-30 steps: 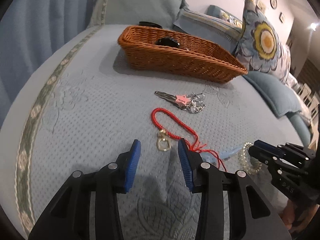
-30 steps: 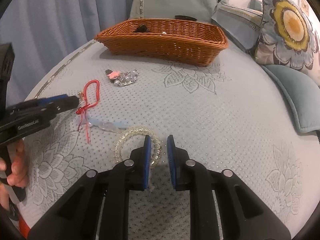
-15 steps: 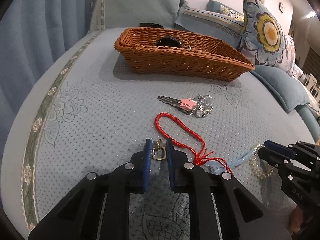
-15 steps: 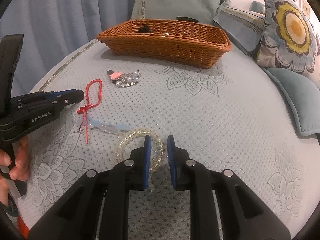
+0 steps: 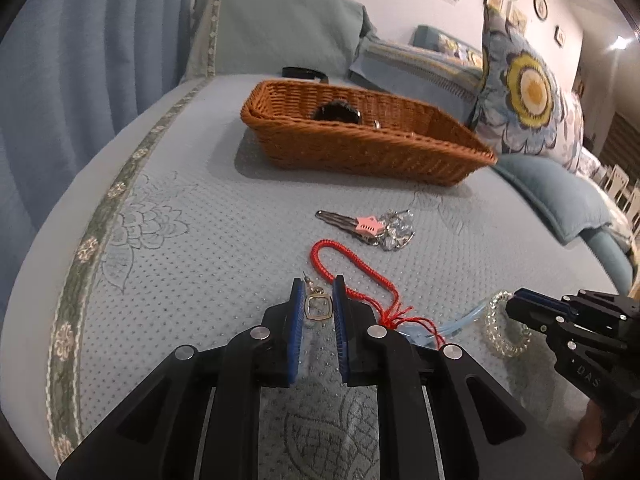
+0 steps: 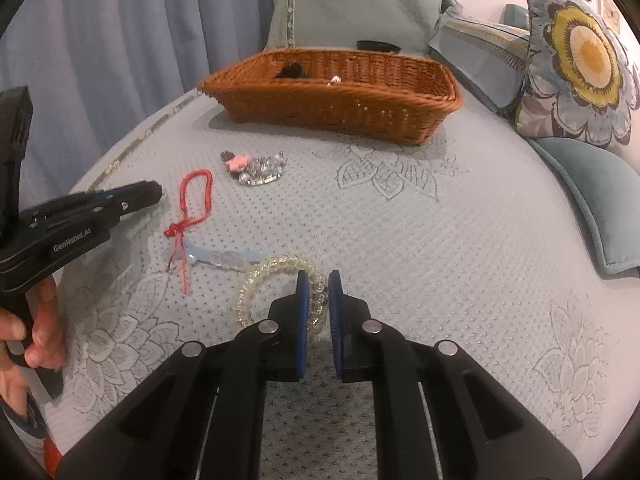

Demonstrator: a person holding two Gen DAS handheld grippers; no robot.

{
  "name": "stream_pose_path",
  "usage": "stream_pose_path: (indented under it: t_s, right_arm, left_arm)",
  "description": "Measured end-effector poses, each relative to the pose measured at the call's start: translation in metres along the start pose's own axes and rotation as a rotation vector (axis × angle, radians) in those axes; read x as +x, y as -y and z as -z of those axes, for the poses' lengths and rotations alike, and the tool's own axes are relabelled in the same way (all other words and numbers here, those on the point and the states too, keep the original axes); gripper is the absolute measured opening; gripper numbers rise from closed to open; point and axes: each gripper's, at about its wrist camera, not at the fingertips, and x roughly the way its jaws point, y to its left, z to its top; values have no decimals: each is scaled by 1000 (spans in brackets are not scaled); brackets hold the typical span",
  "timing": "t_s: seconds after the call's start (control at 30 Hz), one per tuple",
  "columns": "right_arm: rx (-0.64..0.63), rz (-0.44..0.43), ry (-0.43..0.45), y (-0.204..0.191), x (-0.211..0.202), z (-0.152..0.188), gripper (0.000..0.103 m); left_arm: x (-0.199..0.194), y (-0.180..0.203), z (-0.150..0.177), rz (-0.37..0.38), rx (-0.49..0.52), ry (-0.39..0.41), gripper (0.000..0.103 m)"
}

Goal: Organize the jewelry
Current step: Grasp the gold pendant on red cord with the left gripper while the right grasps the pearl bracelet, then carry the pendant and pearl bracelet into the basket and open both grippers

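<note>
A gold square earring is pinched between the left tongs on the bed. Just right, the right tongs grip a clear beaded bracelet. The wicker basket sits far behind.

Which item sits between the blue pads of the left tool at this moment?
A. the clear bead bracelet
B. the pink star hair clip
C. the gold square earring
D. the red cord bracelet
C: in the left wrist view the left tool has its pads closed on the gold square earring, while the red cord bracelet lies just outside the pads.
</note>
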Motion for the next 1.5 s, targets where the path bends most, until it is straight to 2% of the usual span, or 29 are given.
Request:
stream_pose_path:
  t_s: [0.4, 0.73, 0.97, 1.07, 1.17, 1.27, 1.5]
  right_arm:
    - [28, -33, 115, 8, -32, -9, 8]
    - [69, -39, 217, 18, -55, -17, 8]
    - [77, -17, 302, 30, -66, -70, 8]
    - [58, 13, 328, 34, -58, -105, 8]
    - [61, 23, 319, 41, -41, -139, 8]
    - [75, 40, 293, 53, -16, -167, 8]
    - [125, 37, 146, 84, 62, -199, 8]
  left_arm:
    - [-18, 4, 0, 22, -8, 49, 12]
    - [-42, 6, -13, 101, -31, 143, 12]
    - [-52, 14, -53, 132, -2, 208, 12]
    - [-46, 23, -78, 139, 35, 234, 12]
    - [-31, 36, -107, 157, 64, 255, 12]
    - [-5, 43, -131, 183, 50, 248, 12]
    - [66, 51, -155, 194, 30, 171, 12]
